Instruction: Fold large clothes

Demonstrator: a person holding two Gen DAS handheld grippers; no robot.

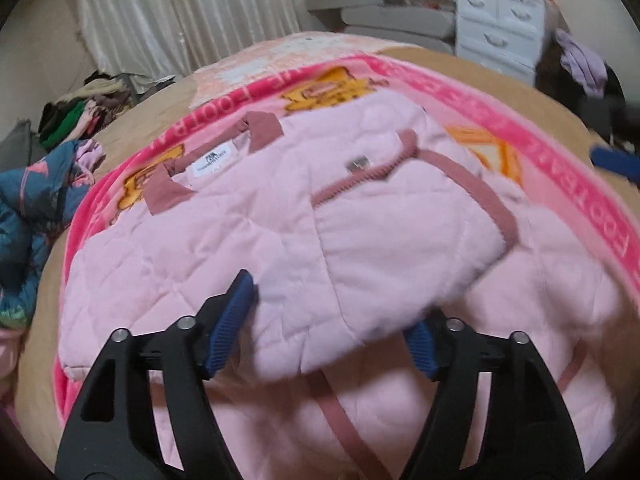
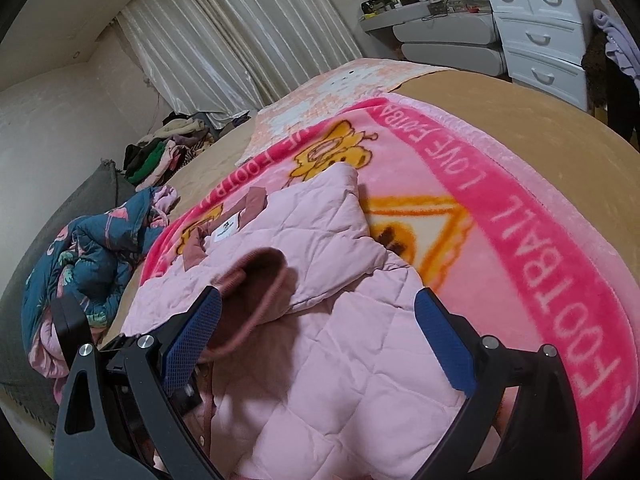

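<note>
One quilted pink jacket (image 1: 256, 216), half-folded, dusty-rose trim.

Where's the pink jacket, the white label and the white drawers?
pink jacket (image 1: 208, 240), left wrist view, quilted back panel.
white label (image 1: 214, 163), left wrist view, its middle.
white drawers (image 2: 540, 28), right wrist view, drawer fronts.

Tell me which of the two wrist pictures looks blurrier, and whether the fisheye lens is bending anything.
The left wrist view is blurrier: the pink jacket and white drawers look smeared, as with motion. The right wrist view is sharper, with the blanket lettering readable. Both views bulge the bed into a dome, darken at the corners, and show soft indoor light without glare.
</note>
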